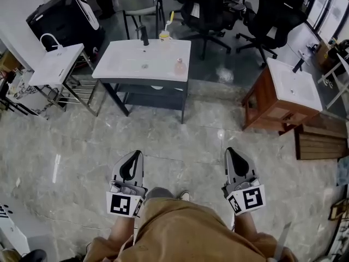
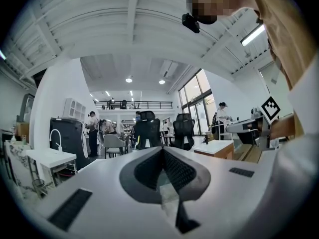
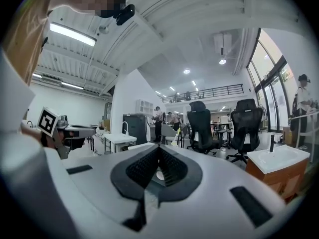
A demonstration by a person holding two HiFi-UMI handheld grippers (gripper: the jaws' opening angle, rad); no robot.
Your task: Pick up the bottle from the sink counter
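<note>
Bottle (image 1: 179, 66): small, pinkish, translucent, standing upright near the front right corner of the white rectangular sink surface (image 1: 122, 64). Long axis vertical.

Left tool (image 1: 132, 156) and right tool (image 1: 233, 153): both held level at waist height, pointing ahead toward the surface. Both clenched, tips together, nothing between them.

Key relation: the bottle lies straight ahead and well apart from both tools, across grey marble floor (image 1: 180, 130). Sideways it falls between the two tools, with no clear advantage to either. Judgement: the person must step forward before any reach.

Surroundings:
- black faucet (image 1: 144, 37) at the back edge
- pale cup with yellow brush (image 1: 164, 34) beside the faucet, apart from the bottle
- second white basin on a wire stand (image 1: 57, 64) to the left
- wooden cabinet with white basin (image 1: 292, 83) to the right

Nothing stands in the path.
</note>
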